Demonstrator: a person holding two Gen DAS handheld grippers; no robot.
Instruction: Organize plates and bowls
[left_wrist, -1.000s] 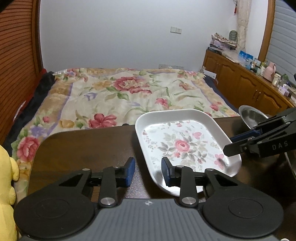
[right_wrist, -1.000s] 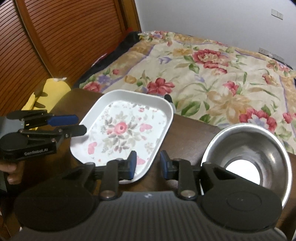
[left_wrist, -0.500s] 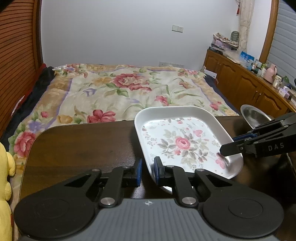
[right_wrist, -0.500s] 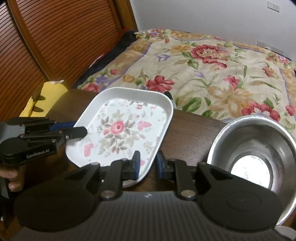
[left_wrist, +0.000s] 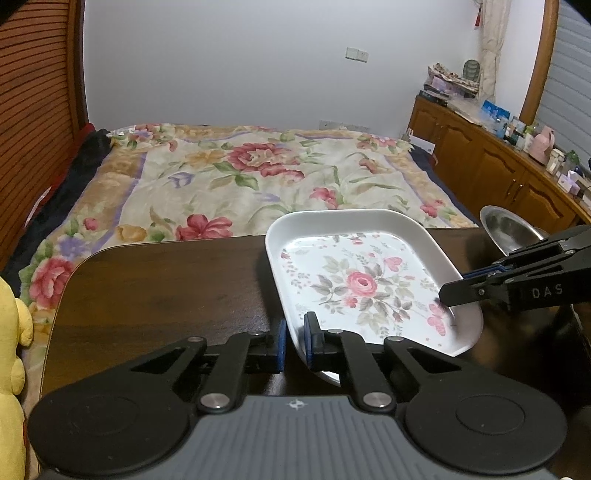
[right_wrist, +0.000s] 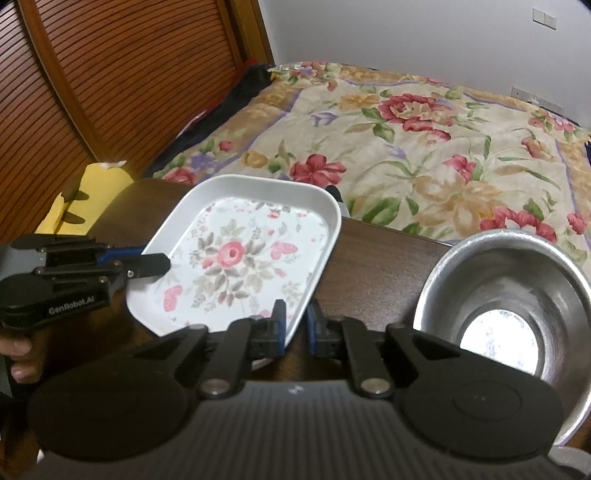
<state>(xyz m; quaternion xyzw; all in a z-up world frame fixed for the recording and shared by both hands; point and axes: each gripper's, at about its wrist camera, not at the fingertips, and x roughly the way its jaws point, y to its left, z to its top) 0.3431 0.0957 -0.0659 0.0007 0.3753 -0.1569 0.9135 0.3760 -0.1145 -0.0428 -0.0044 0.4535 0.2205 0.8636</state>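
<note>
Gripping opposite edges of a floral plate (left_wrist: 364, 284), two pairs of tongs are clamped on its white rim above a dark wooden bench (left_wrist: 166, 291); the left tongs (left_wrist: 294, 341) pinch the near left corner, the right tongs (right_wrist: 296, 325) the opposite side; the plate's near end looks lifted off the bench; a steel bowl (right_wrist: 506, 314) stands just beside it on the right; a bed (left_wrist: 258, 177) with a flowered cover lies behind, a yellow plush toy (left_wrist: 11, 332) at the bench's left end.

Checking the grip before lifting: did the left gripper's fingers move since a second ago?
Yes. The left gripper has shut its fingers inward onto the floral tray's near-left rim; the tray remains on the table.
</note>
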